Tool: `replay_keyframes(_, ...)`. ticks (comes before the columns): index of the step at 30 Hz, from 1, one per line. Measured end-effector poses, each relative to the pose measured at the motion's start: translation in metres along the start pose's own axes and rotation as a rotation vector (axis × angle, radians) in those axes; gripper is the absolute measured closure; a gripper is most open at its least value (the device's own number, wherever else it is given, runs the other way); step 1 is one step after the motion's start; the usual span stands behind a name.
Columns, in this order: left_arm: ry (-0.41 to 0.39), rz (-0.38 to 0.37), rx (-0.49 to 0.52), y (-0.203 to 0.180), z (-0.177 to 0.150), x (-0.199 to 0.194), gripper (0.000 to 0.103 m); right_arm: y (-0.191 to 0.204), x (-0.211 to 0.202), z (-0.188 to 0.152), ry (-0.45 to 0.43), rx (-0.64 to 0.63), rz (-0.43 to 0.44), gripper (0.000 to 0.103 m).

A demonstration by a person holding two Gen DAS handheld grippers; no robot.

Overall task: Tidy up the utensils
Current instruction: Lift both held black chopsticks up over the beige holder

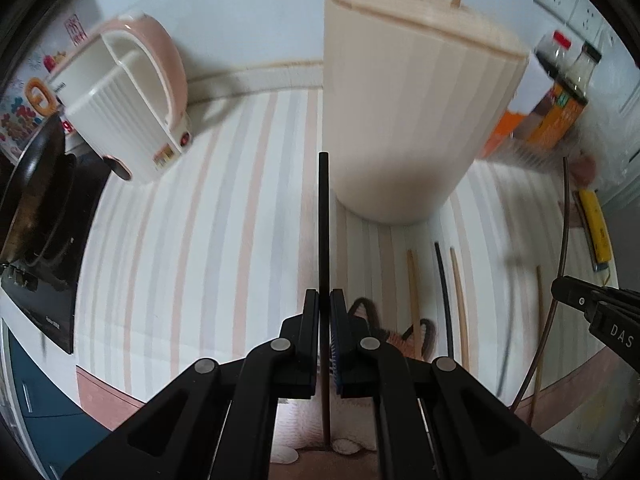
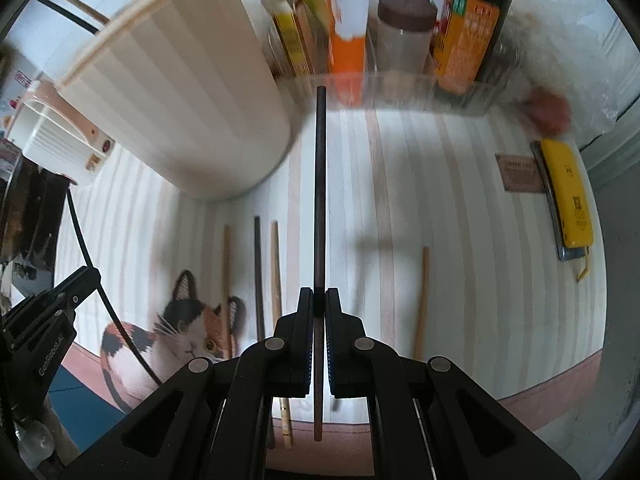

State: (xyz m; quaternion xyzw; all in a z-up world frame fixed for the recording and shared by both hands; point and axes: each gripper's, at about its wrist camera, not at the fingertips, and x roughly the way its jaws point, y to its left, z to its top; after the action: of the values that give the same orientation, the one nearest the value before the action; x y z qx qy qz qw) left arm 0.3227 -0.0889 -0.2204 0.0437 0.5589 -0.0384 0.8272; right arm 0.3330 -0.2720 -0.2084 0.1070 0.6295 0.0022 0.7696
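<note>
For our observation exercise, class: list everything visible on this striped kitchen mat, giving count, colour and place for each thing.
Tall ribbed utensil holder: one, cream, mat's back; chopsticks inside.
Loose chopsticks: four; three tan wood, one black, lying on the mat in front of the holder.
Pink-and-white electric cooker: one, back left.
Sauce bottles: several, dark with orange labels, clear tray behind.
Yellow flat case: one, right edge.
Left hand-held gripper: black, shut on black chopstick.
Right hand-held gripper: black, shut on dark brown chopstick.
</note>
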Motion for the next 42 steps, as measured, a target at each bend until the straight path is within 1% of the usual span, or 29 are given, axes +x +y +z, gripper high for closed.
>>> replay_keyframes(15,-0.147,-0.022,-0.037,0.017,0.027,-0.055,0.101,-0.001,-0.040,0.028,-0.121,0.026,0.058,0.097)
replay_keyframes(25,-0.247,-0.019,-0.073,0.031,0.053,-0.090,0.101,0.012,-0.068,0.053,-0.195,0.005,0.089,0.097)
replay_keyframes(30,-0.294,-0.025,-0.085,0.039,0.066,-0.115,0.101,0.020,-0.084,0.065,-0.230,-0.006,0.115,0.097)
replay_keyframes(34,-0.325,-0.049,-0.089,0.043,0.075,-0.140,0.101,0.026,-0.102,0.078,-0.259,-0.015,0.152,0.097)
replay_keyframes(37,-0.331,-0.092,-0.101,0.045,0.083,-0.155,0.101,0.029,-0.117,0.090,-0.283,-0.017,0.185,0.097)
replay_keyframes(42,-0.389,-0.127,-0.096,0.038,0.099,-0.186,0.101,0.034,-0.138,0.113,-0.324,-0.020,0.226,0.097)
